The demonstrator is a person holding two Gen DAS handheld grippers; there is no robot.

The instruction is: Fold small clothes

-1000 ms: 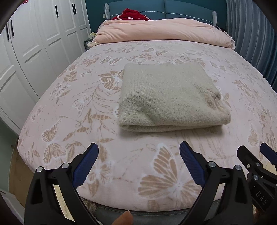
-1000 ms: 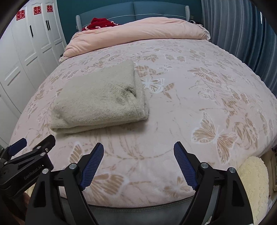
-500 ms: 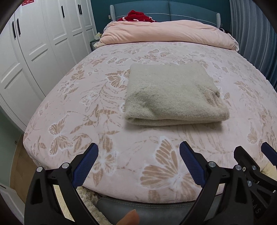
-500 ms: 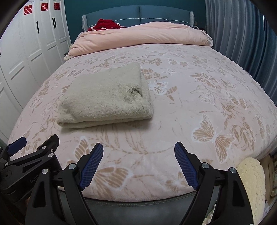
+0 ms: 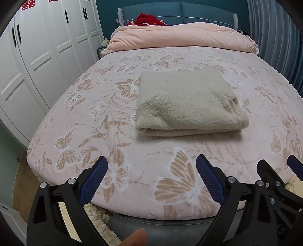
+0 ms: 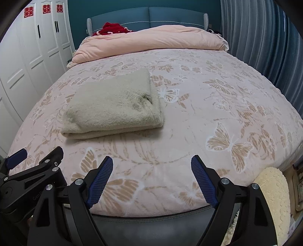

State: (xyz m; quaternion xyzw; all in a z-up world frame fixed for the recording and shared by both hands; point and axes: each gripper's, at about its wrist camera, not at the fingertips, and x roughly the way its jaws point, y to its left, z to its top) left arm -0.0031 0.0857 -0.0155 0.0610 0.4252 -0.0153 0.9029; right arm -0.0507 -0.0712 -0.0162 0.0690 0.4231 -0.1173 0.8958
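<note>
Beige knitted garment [image 5: 189,102], folded into a thick rectangle, lies flat mid-bed on the pink butterfly-print bedspread [image 5: 90,121], probably left there as finished. Rolled pink quilt [image 5: 180,37] sits against the teal padded headboard [image 5: 176,11], likely cleared back for folding room; a red cloth bundle [image 5: 147,19] behind it. No containers in sight. Left gripper [image 5: 151,178] and right gripper [image 6: 151,177] hang at the near bed edge, fingers spread wide, holding nothing, well apart from the garment.
</note>
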